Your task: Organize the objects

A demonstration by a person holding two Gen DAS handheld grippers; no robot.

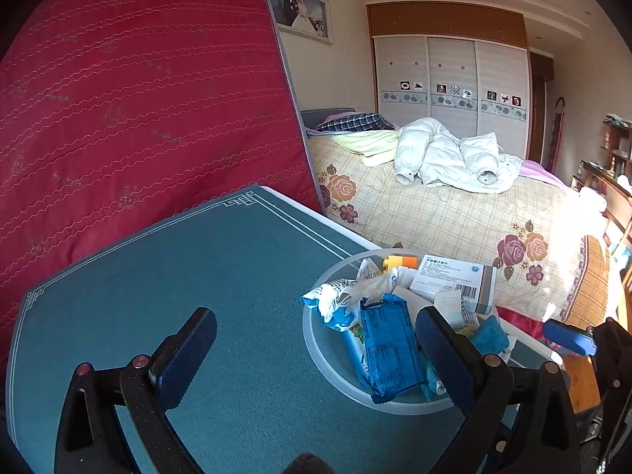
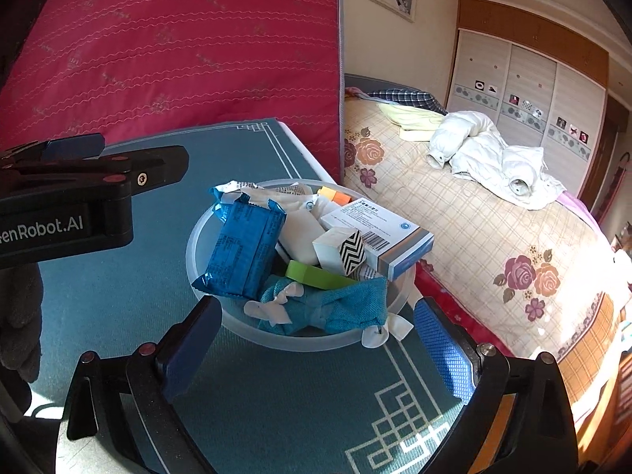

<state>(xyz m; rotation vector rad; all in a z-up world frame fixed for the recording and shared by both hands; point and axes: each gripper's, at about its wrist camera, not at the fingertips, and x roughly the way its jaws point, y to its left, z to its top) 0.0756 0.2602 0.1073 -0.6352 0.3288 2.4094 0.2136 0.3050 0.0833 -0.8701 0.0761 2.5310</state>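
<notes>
A translucent bowl (image 2: 193,237) stands on the teal table mat (image 2: 118,296). It is heaped with a blue snack packet (image 2: 245,249), a white medicine box (image 2: 387,237), a small zigzag-patterned box (image 2: 343,252), a green piece (image 2: 316,274) and a teal cloth pouch (image 2: 328,304). My right gripper (image 2: 316,335) is open just short of the bowl's near rim, nothing between its pads. In the left wrist view my left gripper (image 1: 316,339) is open beside the bowl (image 1: 395,405), its right finger in front of the packet (image 1: 389,351); its pads grip nothing.
A red mattress (image 1: 138,98) leans upright behind the table. A bed (image 1: 434,217) with a white jacket (image 1: 450,158) lies to the right, a wardrobe (image 1: 450,79) beyond it. A gloved hand (image 2: 19,316) shows at the left edge of the right wrist view.
</notes>
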